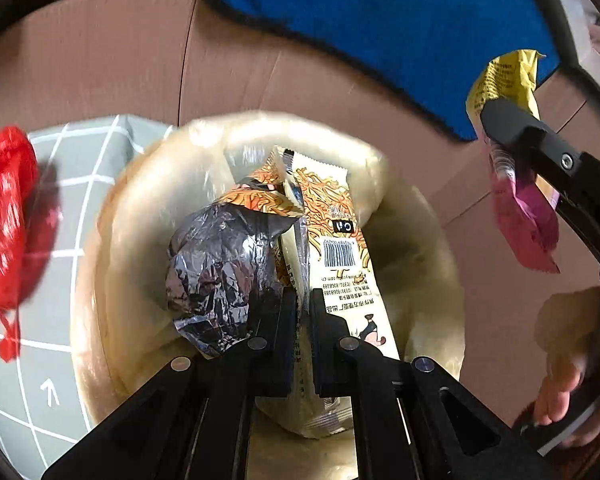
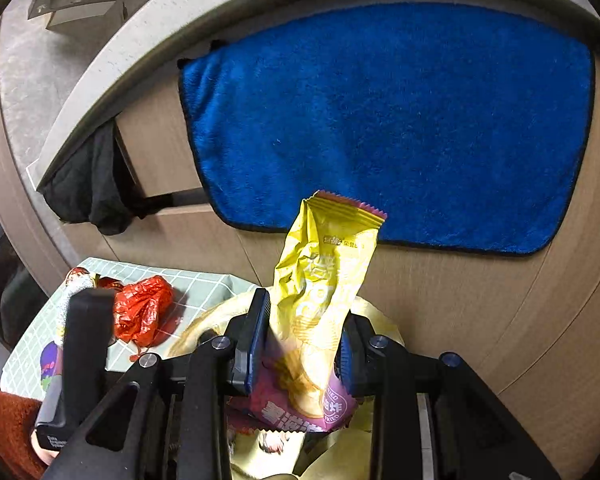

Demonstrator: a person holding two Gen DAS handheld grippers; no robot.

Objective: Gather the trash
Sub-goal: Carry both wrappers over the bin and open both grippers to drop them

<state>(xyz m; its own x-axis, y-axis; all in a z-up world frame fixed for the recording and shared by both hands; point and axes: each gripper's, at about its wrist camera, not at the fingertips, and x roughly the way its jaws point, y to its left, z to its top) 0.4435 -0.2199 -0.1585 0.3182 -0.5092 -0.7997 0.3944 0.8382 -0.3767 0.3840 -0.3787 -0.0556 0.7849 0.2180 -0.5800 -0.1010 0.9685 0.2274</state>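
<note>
My left gripper (image 1: pixel 303 300) is shut on a cream and orange noodle snack wrapper (image 1: pixel 336 216), whose crumpled silver inside (image 1: pixel 220 264) bulges to the left. It hangs over the mouth of a bin lined with a pale translucent bag (image 1: pixel 100 280). At the right edge of the left wrist view, my right gripper (image 1: pixel 504 148) holds a yellow and pink chip bag (image 1: pixel 504 76) above the bin's rim. In the right wrist view, the right gripper (image 2: pixel 306 320) is shut on that chip bag (image 2: pixel 320 264), which stands up between the pads. The bin liner (image 2: pixel 204 320) shows just beyond.
A crumpled red plastic bag (image 1: pixel 4 216) (image 2: pixel 142 314) lies on a grey grid mat (image 1: pixel 80 152) left of the bin, with more wrappers (image 2: pixel 78 280) beside it. A blue towel (image 2: pixel 380 120) hangs on the wooden panel behind. A black cloth (image 2: pixel 92 184) hangs farther left.
</note>
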